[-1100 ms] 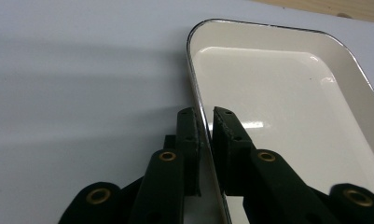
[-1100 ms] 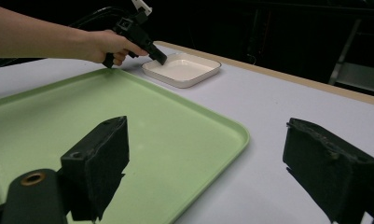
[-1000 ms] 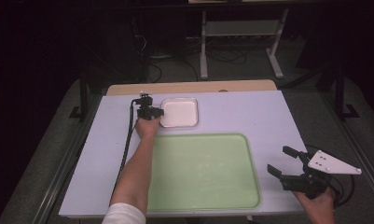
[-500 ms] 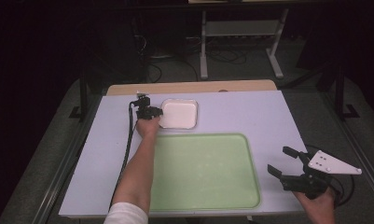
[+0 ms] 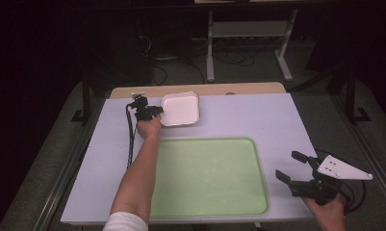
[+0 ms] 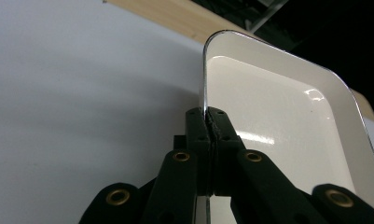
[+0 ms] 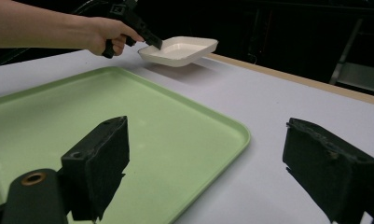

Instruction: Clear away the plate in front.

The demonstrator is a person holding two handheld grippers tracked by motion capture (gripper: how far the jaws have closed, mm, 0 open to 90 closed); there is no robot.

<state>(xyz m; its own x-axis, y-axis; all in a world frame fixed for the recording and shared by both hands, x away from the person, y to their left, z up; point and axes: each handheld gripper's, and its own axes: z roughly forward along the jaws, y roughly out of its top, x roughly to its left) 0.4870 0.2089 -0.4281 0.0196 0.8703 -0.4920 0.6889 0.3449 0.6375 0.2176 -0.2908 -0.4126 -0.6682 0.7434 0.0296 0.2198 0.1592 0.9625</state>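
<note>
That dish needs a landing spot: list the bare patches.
The green tray is bare all over. The table is bare between the white dish and the right hand-held gripper. It is crowded where the left hand-held gripper grips the dish's rim.

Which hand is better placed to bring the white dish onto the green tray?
Left: the left gripper is clamped on the white dish rim; the right gripper hangs open beyond the green tray.

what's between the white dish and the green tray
Nothing visible. The left claw is shut on the rim of the dish, lifted off the table, and only bare table separates it from the tray.
</note>
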